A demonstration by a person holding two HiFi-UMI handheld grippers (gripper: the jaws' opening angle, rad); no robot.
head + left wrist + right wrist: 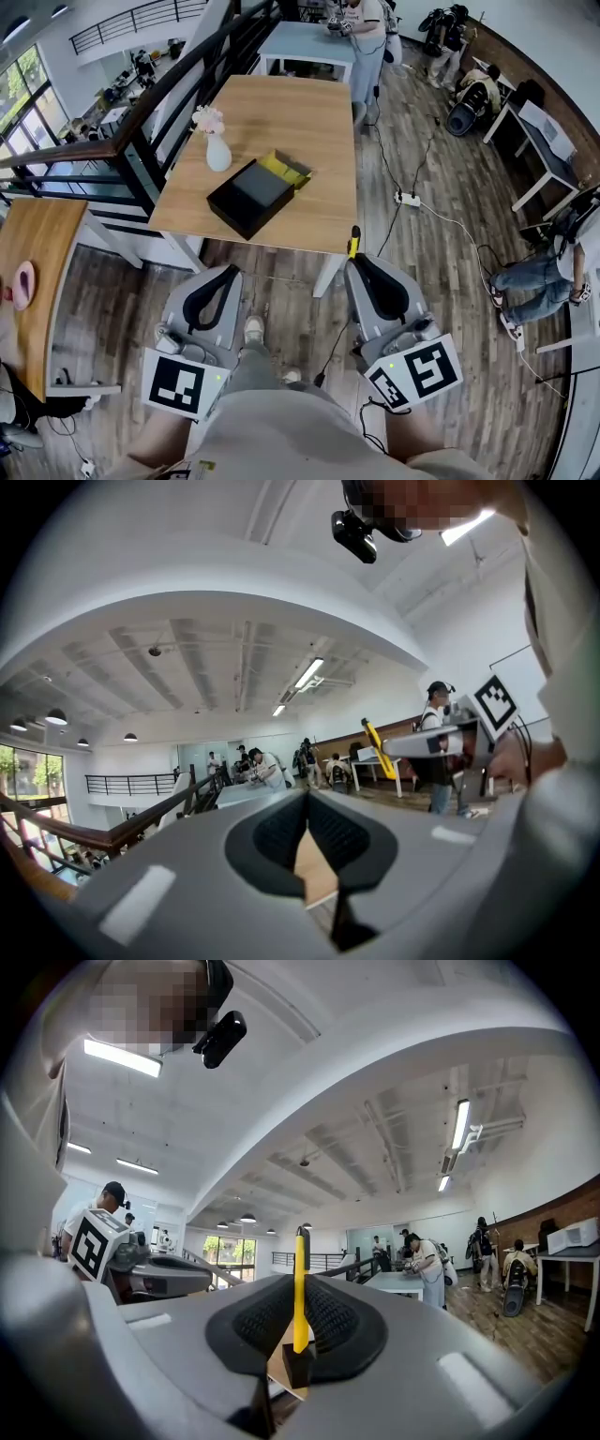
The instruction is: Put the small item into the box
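Observation:
A black box [249,196] lies open on the wooden table [281,108], with a yellow part [285,168] at its far side. My right gripper [356,263] is short of the table's near edge and shut on a slim yellow item with black ends [353,243]. In the right gripper view that yellow item [299,1288] stands upright between the jaws of the right gripper [298,1309]. My left gripper [230,272] hangs level with it, to the left. Its jaws meet in the left gripper view with nothing between them, so the left gripper [307,799] is shut.
A white vase with pink flowers [217,148] stands left of the box. A dark railing [159,103] runs along the table's left side. A power strip and cables [407,199] lie on the floor to the right. People stand at a far table [309,42].

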